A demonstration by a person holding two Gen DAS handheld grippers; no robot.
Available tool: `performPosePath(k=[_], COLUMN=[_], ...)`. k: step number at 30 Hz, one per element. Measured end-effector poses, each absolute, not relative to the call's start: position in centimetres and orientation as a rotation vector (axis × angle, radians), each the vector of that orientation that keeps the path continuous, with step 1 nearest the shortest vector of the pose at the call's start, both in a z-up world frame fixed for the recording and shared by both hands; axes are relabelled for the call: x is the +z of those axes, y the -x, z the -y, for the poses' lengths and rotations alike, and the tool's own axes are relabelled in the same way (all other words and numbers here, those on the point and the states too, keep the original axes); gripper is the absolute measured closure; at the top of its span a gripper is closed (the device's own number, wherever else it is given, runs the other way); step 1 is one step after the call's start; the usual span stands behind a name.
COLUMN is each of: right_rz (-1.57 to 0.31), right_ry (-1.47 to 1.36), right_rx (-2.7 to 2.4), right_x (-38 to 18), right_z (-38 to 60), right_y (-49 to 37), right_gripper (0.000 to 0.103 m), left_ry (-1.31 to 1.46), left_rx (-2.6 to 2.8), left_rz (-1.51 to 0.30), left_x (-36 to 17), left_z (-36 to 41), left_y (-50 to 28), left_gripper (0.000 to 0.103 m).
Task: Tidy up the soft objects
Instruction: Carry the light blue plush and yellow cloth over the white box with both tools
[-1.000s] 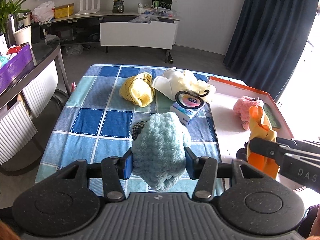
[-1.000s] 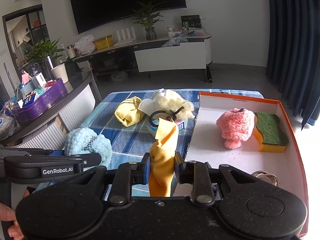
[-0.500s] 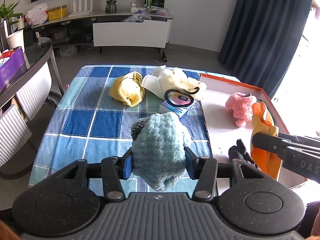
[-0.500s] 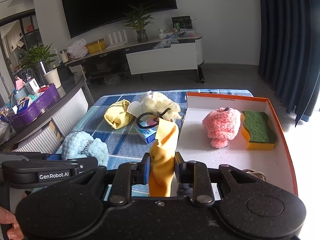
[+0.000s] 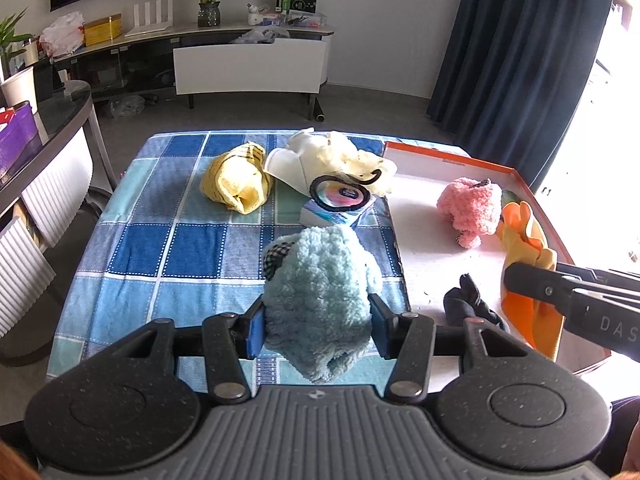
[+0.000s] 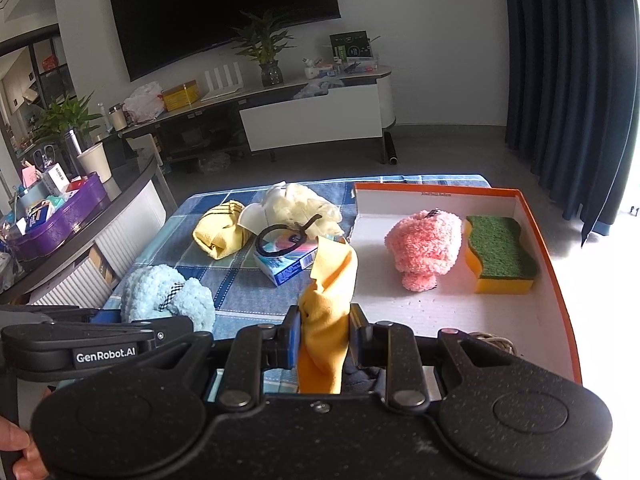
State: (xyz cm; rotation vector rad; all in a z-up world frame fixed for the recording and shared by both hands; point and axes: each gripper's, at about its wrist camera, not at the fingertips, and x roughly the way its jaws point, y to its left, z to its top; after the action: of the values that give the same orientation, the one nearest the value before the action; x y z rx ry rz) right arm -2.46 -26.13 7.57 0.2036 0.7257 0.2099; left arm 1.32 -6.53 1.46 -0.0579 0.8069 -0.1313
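Both hands are loaded at once. The left gripper (image 5: 318, 330) has its blue pads pressed into the sides of a fluffy light-blue plush toy (image 5: 320, 292), held up above the near edge of the blue checked tablecloth (image 5: 160, 240); the right gripper (image 6: 325, 340) stands narrow, pinched on a yellow-orange rubber glove (image 6: 330, 300) that hangs over the near corner of the orange-rimmed box lid (image 6: 556, 280). From where I stand the sorting looks partly done: a pink plush toy (image 6: 424, 248) and a green-and-yellow sponge (image 6: 500, 254) already lie side by side on the white floor of that tray, and a dark sock (image 5: 470, 304) sits crumpled at its near end. Neither carried item is down yet, so I'd say two drops come next, the glove nearest to its place, the blue plush with the tray's left rim to cross. Left on the cloth are a folded yellow cloth (image 5: 238, 184) and, just beside it, a heap of pale cream fabric (image 5: 332, 160) that I can't tell apart piece by piece. A small blue carton (image 5: 338, 212) with a round rimmed thing resting on top lies near them; it looks hard, so probably stays out.
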Motion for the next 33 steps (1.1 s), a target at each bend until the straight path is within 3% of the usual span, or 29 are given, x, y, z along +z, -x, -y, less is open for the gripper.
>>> performPosePath(k=[33], right_rz=[-0.715], right_ry=[-0.260], right_rx=[0.087], right_x=[7.0], right_z=[31.5], right_y=[3.4], right_gripper=[0.073], left_ry=[-0.008], left_rx=[-0.238], left_rz=[-0.808], left_x=[1.4], left_z=[12.5], left_y=[-2.4], left_gripper=[0.051])
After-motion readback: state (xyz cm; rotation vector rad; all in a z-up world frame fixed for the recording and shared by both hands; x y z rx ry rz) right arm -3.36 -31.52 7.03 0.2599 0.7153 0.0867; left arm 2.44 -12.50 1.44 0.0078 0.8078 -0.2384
